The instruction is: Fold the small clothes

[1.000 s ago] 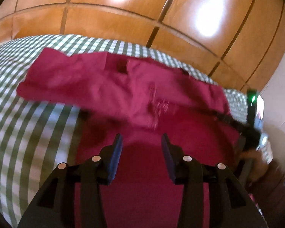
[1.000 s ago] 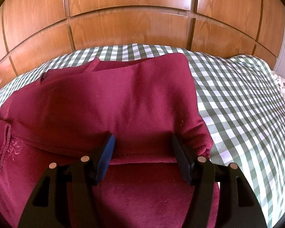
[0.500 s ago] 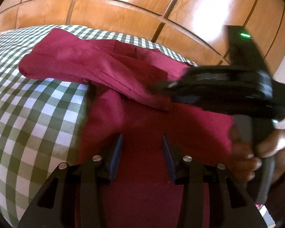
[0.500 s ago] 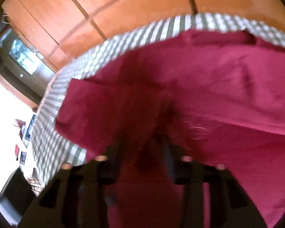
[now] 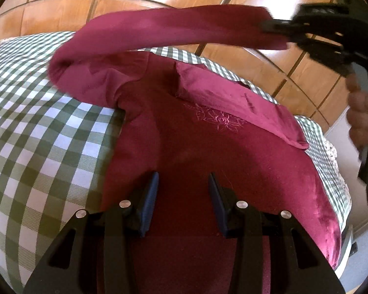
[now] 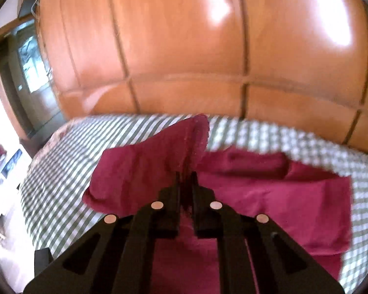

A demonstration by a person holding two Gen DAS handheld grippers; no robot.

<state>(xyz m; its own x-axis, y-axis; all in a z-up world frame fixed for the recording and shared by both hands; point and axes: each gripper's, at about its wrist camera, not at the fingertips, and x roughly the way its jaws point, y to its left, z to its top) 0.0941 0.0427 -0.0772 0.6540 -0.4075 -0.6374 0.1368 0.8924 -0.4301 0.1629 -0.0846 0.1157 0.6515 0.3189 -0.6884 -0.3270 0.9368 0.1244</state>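
Left gripper (image 5: 182, 199) spread, jaws resting on the maroon top (image 5: 208, 152) on the checked bedspread (image 5: 36, 134), likely pinning the body flat. Right gripper (image 6: 186, 183) pressed together on the sleeve (image 5: 174, 31), lifting it so it can fold across the chest

Green-and-white checked bedcover (image 5: 49, 147), spread flat over the bed and filling the lower half of both views. Behind it, glossy wooden wardrobe panels (image 6: 184, 49) divided by dark grooves, with bright patches of reflected light. At far left in the right wrist view, a dark-framed doorway (image 6: 24, 73), blurred. A floral-printed fabric edge (image 5: 331, 149) shows beside the bedcover.
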